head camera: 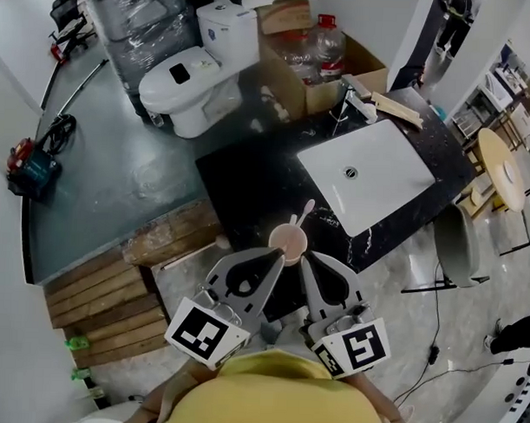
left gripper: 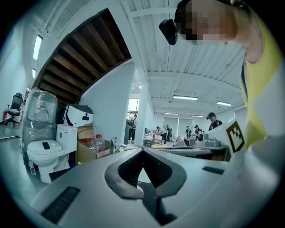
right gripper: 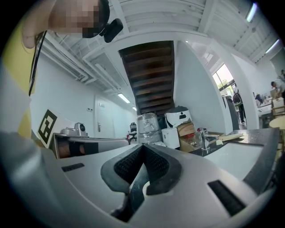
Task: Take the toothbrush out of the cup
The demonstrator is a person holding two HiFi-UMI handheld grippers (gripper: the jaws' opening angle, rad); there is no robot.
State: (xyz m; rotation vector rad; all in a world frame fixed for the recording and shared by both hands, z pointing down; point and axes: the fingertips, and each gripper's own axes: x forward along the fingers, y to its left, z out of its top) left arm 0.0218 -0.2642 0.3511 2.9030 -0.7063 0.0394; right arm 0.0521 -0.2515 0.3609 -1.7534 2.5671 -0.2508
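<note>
The toothbrush (head camera: 303,215) stands in the cup (head camera: 287,243) just below the middle of the head view. Its pale handle leans toward the upper right and rises past the rim. The pinkish cup sits upright on the near part of the black countertop (head camera: 248,193), toward the lower left of the white sink (head camera: 370,171).

Directly below the cup, both grippers point up at it. The left gripper (head camera: 278,255) has its tip at the cup's lower left edge, and the right gripper (head camera: 303,262) has its tip at the lower right. Whether either tip touches the cup cannot be told from above.

In the left gripper view, the left gripper (left gripper: 142,150) has its jaws brought together at the tips. The ribbed pads (left gripper: 130,167) form a closed wedge with nothing gripped between them. The right gripper (right gripper: 142,146) in its own view is the same, with the tips meeting and holding nothing.

The marker cubes (head camera: 207,332) of both grippers lie at the bottom of the head view, above the person's yellow shirt (head camera: 267,397).

A faucet (head camera: 349,95) stands at the sink's upper edge. A white toilet (head camera: 196,74) is at the upper left, and a cardboard box (head camera: 326,83) holding water bottles is at the upper centre. A wooden pallet (head camera: 106,296) lies at the lower left.
</note>
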